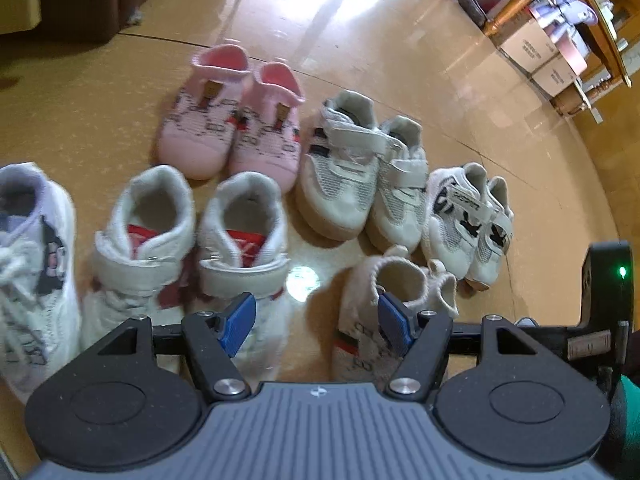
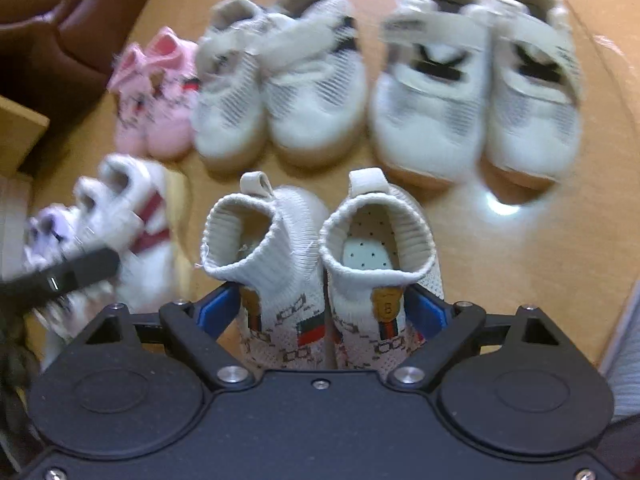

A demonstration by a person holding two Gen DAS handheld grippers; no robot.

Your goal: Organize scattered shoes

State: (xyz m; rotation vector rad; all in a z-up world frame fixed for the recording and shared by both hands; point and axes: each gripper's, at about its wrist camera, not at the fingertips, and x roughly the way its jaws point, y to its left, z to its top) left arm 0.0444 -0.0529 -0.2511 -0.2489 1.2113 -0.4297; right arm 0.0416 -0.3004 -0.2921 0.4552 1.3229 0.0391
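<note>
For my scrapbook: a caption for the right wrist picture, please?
Right gripper astride cream sock shoes, more pairs behind.

Pink knit shoes (image 1: pixel 230 120): two. Beige strap trainers (image 1: pixel 362 168): two. White trainers with black marks (image 1: pixel 470 220): two. Red-tongued white high-tops (image 1: pixel 188 236): two. Cream sock shoes (image 2: pixel 320 264) at the tool: two. Lilac-trimmed sneaker (image 1: pixel 34 248): one.
</note>
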